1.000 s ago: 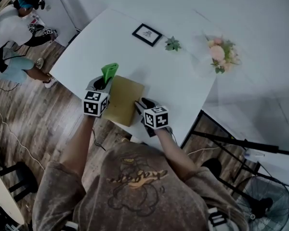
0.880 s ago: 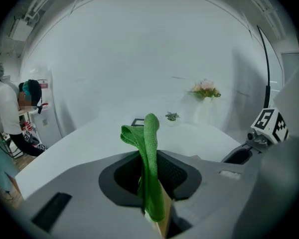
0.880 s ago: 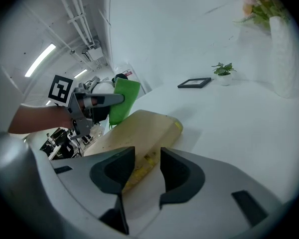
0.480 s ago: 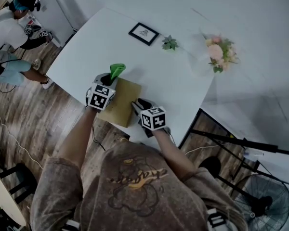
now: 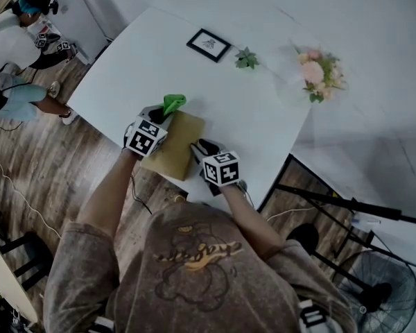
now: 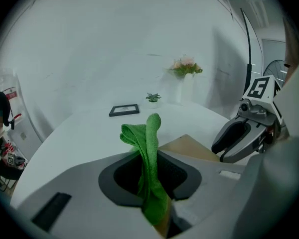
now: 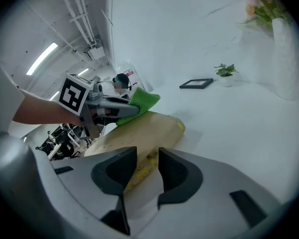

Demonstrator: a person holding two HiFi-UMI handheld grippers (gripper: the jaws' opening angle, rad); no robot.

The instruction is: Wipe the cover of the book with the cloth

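A tan book [image 5: 175,146] lies near the front edge of the white table [image 5: 263,123]. My left gripper [image 5: 159,113] is shut on a green cloth [image 5: 172,103], which sticks out past the jaws [image 6: 148,138] over the book's far left corner. My right gripper [image 5: 197,148] rests at the book's near right edge. Its jaws have just been closing and stand a narrow gap apart [image 7: 142,168], with the book's cover [image 7: 144,131] showing between them but not pinched. The right gripper view also shows the cloth [image 7: 143,101] over the book.
A small framed picture [image 5: 209,45], a tiny potted plant [image 5: 247,62] and a vase of flowers [image 5: 317,75] stand at the table's far side. Another person [image 5: 14,40] is at the upper left. A stand [image 5: 347,205] and a fan [image 5: 385,283] occupy the floor at right.
My left gripper has come down and to the right with the cloth, rolling as it went, and the cloth now hangs over the book's far corner. The right gripper has stayed put.
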